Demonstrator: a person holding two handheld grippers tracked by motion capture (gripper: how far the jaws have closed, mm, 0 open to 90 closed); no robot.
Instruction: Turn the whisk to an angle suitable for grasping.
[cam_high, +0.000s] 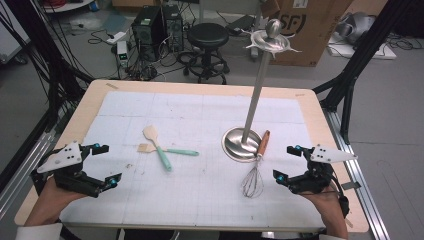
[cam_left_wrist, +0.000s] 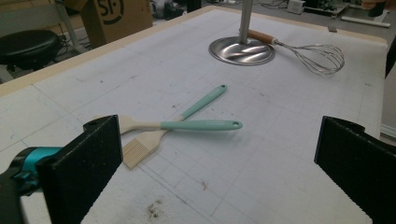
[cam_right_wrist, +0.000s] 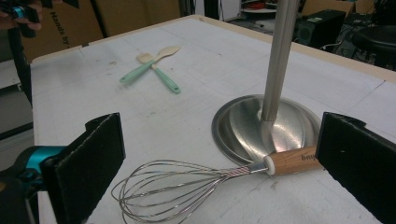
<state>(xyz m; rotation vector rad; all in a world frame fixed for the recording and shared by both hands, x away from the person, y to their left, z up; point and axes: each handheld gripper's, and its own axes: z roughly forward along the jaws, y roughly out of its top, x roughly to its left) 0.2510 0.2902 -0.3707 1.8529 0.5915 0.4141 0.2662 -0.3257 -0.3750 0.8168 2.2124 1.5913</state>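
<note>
My left gripper (cam_high: 109, 163) hovers open and empty over the mat's near left corner. In the left gripper view its jaws (cam_left_wrist: 219, 172) stand wide apart, facing a spatula (cam_left_wrist: 187, 125) and a brush (cam_left_wrist: 149, 144), both mint-handled and lying crossed on the mat. From above, the spatula (cam_high: 159, 147) and brush (cam_high: 172, 151) lie left of centre. My right gripper (cam_high: 286, 162) is open at the near right. Just in front of its jaws (cam_right_wrist: 223, 123) lies a wire whisk (cam_right_wrist: 173, 186) with a wooden handle resting against the steel stand's round base (cam_right_wrist: 243, 126). The whisk (cam_high: 255, 175) touches neither jaw.
The stand (cam_high: 256, 95) rises tall from its base (cam_high: 235, 145) right of centre, with hooks (cam_high: 270, 41) at the top. A white gridded mat (cam_high: 200, 115) covers the wooden table. Behind the table are a black stool (cam_high: 207, 37), cardboard boxes (cam_high: 305, 25) and cables.
</note>
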